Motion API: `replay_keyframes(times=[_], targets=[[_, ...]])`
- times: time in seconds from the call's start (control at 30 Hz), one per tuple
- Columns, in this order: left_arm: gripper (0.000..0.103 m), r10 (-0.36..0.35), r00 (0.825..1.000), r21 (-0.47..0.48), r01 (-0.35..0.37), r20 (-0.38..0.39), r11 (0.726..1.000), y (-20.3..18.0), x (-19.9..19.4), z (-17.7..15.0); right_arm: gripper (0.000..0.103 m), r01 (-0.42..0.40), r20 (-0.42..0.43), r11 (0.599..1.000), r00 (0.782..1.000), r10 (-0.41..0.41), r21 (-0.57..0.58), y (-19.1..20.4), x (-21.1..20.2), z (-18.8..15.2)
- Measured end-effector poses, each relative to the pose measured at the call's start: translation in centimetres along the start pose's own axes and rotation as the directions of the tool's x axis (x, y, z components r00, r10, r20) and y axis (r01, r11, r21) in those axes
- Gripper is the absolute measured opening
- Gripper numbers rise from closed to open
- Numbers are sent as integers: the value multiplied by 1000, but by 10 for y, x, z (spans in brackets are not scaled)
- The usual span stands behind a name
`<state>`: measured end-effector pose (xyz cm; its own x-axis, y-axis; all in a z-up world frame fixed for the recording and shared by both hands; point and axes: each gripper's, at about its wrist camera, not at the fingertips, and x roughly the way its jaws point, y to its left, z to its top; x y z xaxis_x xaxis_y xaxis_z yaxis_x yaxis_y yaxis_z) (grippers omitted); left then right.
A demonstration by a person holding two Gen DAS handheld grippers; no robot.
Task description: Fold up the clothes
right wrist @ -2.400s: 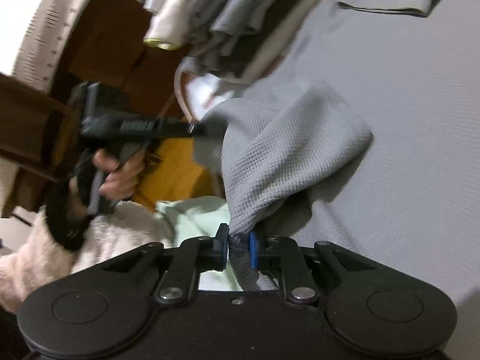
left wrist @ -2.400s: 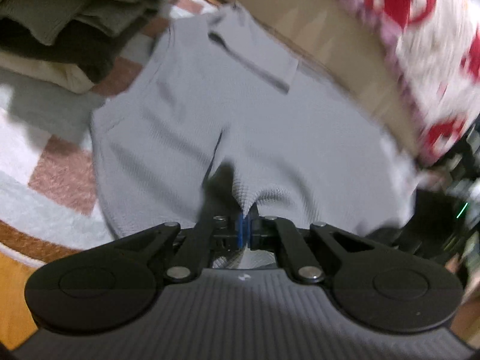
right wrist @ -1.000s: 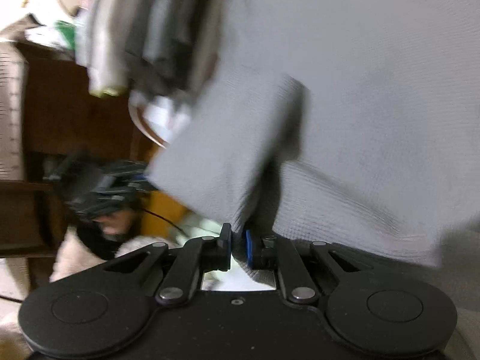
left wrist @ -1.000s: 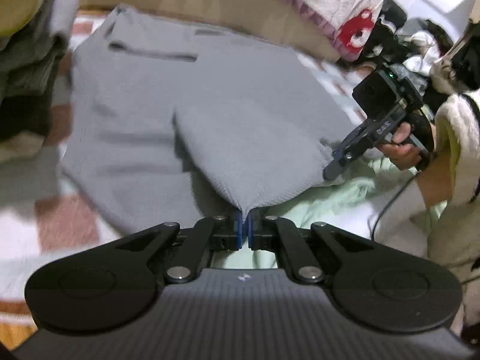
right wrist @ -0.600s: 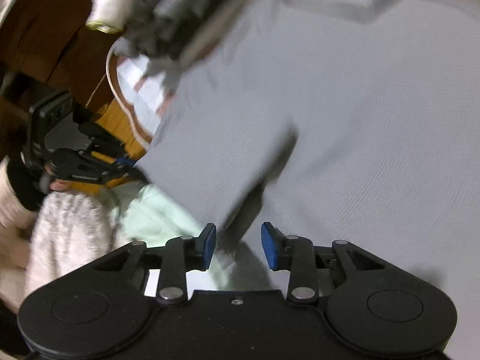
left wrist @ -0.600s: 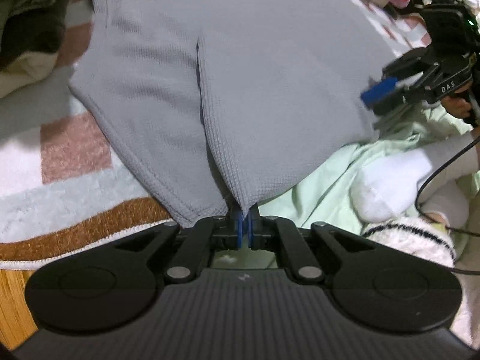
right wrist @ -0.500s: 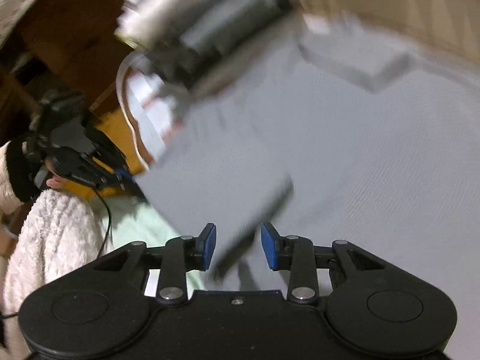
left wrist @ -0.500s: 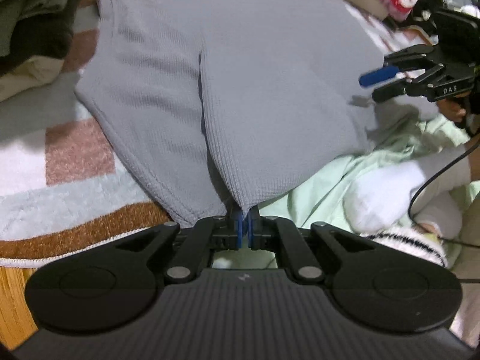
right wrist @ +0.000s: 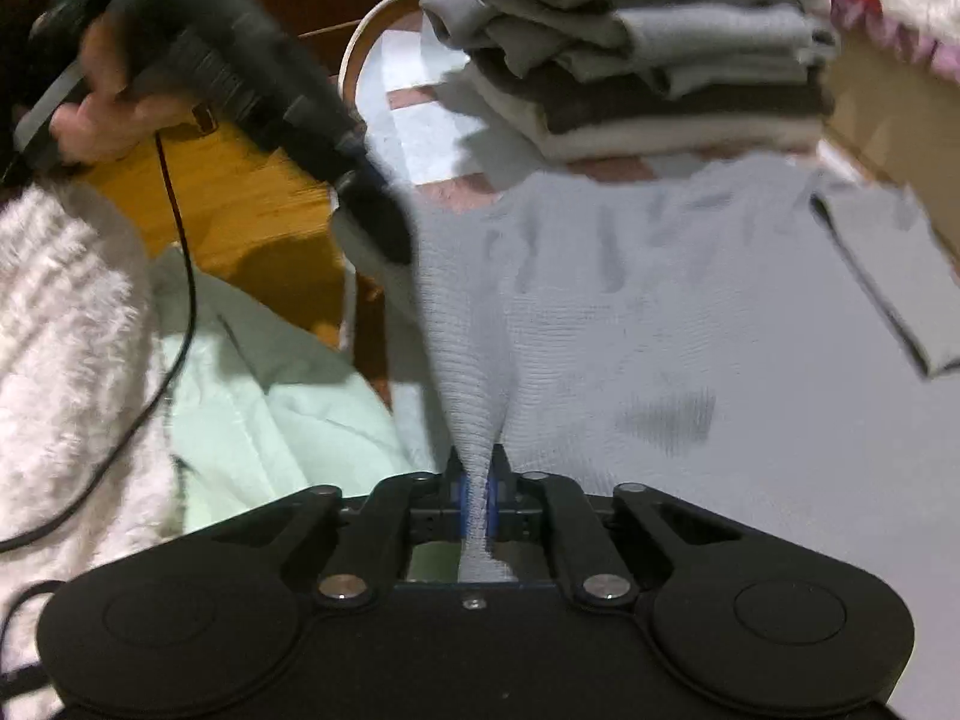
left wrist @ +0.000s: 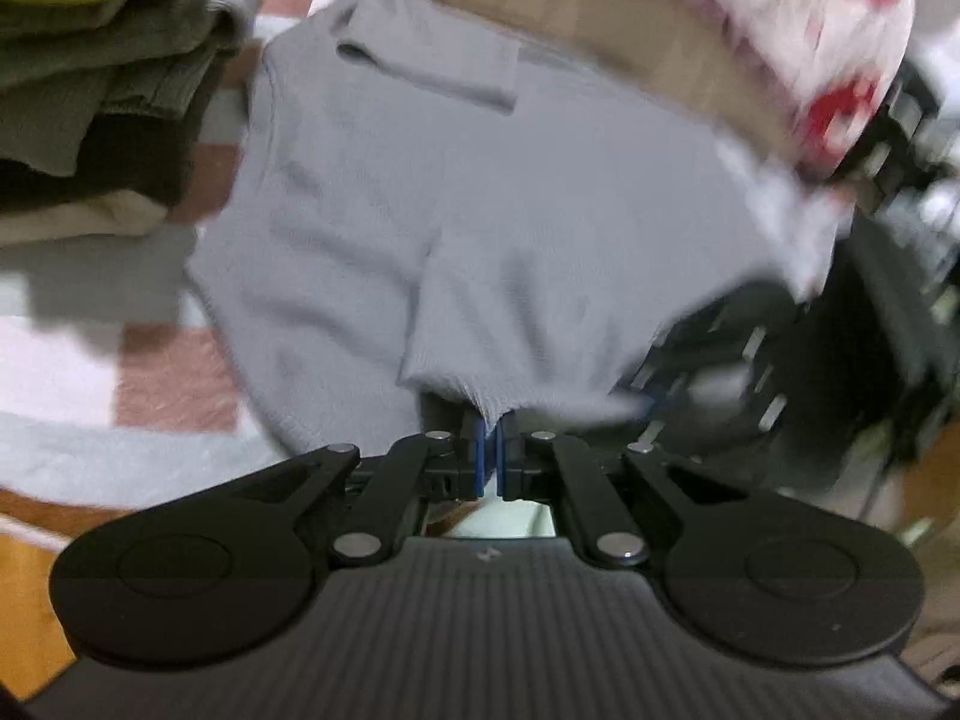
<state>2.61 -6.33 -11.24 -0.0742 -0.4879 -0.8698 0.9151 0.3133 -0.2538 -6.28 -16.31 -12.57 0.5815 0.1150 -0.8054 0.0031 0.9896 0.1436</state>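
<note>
Fabric is pinched again in the right gripper (right wrist: 477, 501), whose jaws stood apart and empty half a second ago; they are now closed tight on a drawn-up ridge of the grey top (right wrist: 660, 312). The left gripper (left wrist: 491, 456) keeps its jaws shut on the hem corner, so both ends look ready to carry a fold over. That top lies spread on the patterned rug (left wrist: 90, 360), beside the stack of folded clothes (right wrist: 648, 54).
</note>
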Motion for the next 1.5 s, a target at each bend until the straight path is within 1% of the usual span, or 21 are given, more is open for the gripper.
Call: replay_keyframes(times=[0.03,0.07,0.13,0.2,0.23,0.27,0.33,0.4,0.5,0.57,0.63,0.67,0.7,0.8,0.9,1.0,1.07,1.23,1.37,1.47,1.5], targets=[[21,99,995,101,-98,2,990,-17,-1,-4,8,-17,7,999,1000,17,32,-7,-2,3],[37,183,983,215,-186,33,959,-33,-3,-9,8,-35,14,997,999,34,65,-13,-3,6],[50,278,949,366,-313,147,876,-58,-7,-18,8,-75,25,989,997,72,127,-27,-6,10],[52,240,930,452,-347,278,822,-74,-15,-24,8,-104,22,981,995,102,164,-38,-5,12],[58,206,917,489,-360,340,794,-81,-18,-26,8,-116,22,978,993,114,176,-40,-4,12],[67,169,916,513,-348,363,785,-85,-19,-26,8,-129,23,973,992,127,191,-43,-4,13],[72,102,929,557,-299,356,775,-90,-13,-23,8,-155,25,963,988,153,219,-49,-3,13],[72,63,950,603,-244,304,760,-93,-1,-17,8,-182,30,953,983,180,241,-55,-5,13],[67,89,963,627,-233,253,743,-95,25,-7,8,-225,52,942,974,219,250,-62,-13,13],[9,118,972,612,-220,204,760,-89,38,3,9,-233,72,933,972,222,272,-68,-18,12],[9,138,976,558,-209,167,803,-82,43,16,13,-215,87,928,976,198,303,-77,-21,9],[9,140,975,518,-210,172,829,-79,43,25,21,-190,91,926,981,169,327,-81,-23,7],[9,143,973,477,-215,183,852,-76,42,36,34,-165,97,923,985,140,349,-85,-28,4],[9,164,959,347,-238,230,907,-71,43,66,44,-37,135,917,991,-18,398,-88,-64,-14],[9,165,948,255,-236,273,938,-64,47,75,47,156,139,883,961,-239,443,-88,-124,-54],[9,163,940,192,-227,300,955,-58,51,76,47,298,72,850,929,-363,433,-90,-175,-112],[9,162,937,163,-220,310,962,-55,53,75,47,369,9,807,907,-420,461,-92,-198,-156],[9,159,929,89,-199,335,976,-48,59,71,47,350,-22,663,893,-450,662,-82,-229,-241],[9,158,926,47,-185,342,982,-42,66,73,49,360,-24,709,900,-436,606,-55,-225,-249],[9,157,929,33,-178,334,984,-39,75,79,69,294,-3,735,930,-369,611,-44,-209,-244],[9,156,930,28,-175,331,984,-38,78,81,69,268,5,742,939,-343,614,-40,-204,-243]])
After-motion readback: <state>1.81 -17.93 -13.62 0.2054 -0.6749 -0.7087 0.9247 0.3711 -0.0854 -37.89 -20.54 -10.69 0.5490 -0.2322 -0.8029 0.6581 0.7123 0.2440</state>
